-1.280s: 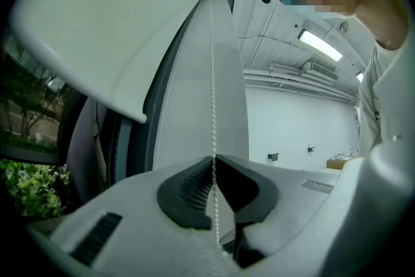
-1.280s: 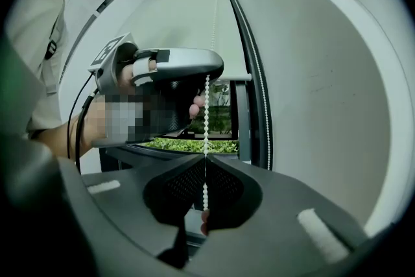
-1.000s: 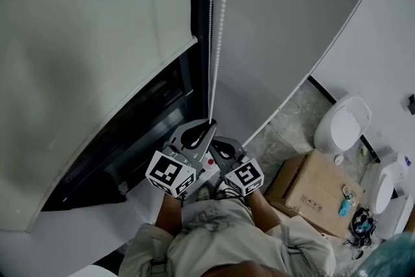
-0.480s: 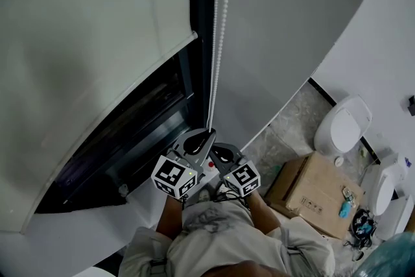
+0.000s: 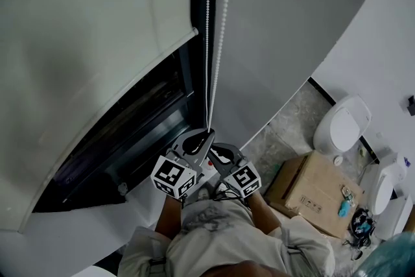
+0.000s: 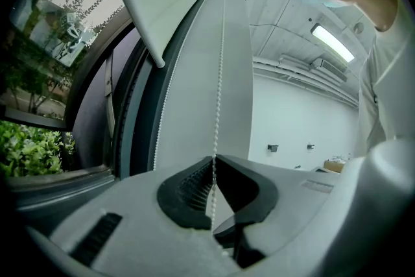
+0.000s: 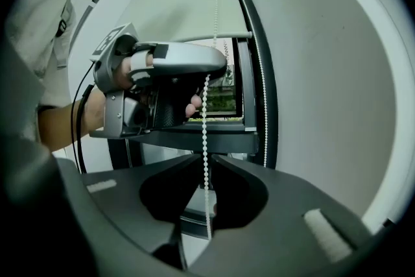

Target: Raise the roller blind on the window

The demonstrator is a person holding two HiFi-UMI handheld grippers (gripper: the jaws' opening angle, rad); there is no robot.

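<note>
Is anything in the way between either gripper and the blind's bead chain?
Nothing visible. The left gripper is shut on the bead chain; the right gripper, whose jaws have just been opening, has the chain running between them.

My head camera looks steeply down from well above the left gripper (image 5: 206,135) and right gripper (image 5: 219,151). Each gripper camera sits close behind its jaws, facing the dark-framed window (image 5: 146,117); all three views share the white beaded cord (image 5: 209,42).
</note>
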